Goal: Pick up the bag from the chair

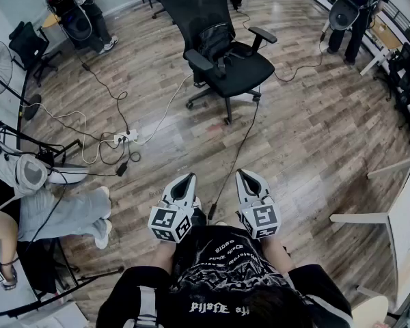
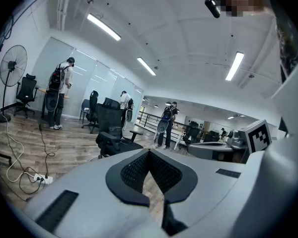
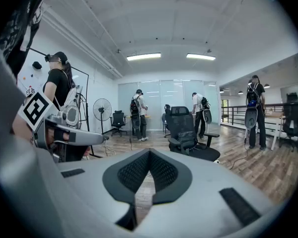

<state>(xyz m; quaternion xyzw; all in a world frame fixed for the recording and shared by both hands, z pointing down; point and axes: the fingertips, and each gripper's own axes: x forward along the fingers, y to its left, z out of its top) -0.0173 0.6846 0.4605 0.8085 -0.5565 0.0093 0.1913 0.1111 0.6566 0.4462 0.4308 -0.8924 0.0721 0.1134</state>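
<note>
Both jaws are clenched on nothing: my left gripper [image 1: 186, 178] and right gripper [image 1: 243, 175] sit side by side close in front of my chest, tipped slightly down, with only floor showing past the meeting pads. Nothing of the task is within reach, so I judge the step in hand to be the approach. Just ahead, a black cable [image 1: 236, 156] runs across the wooden floor [image 1: 307, 135] toward the chair base (better to step beside it than on it). Farther on stands the black office chair [image 1: 249, 70], its seat facing off to my right. The bag [image 1: 215, 43] looks to be the dark bundle on the seat, leaning against the backrest between the armrests. It is black on black, so I cannot make out a handle or strap. I would walk round to the open front of the seat, spread one pair of jaws only when close, and come in over the seat edge, not past an armrest.
</note>
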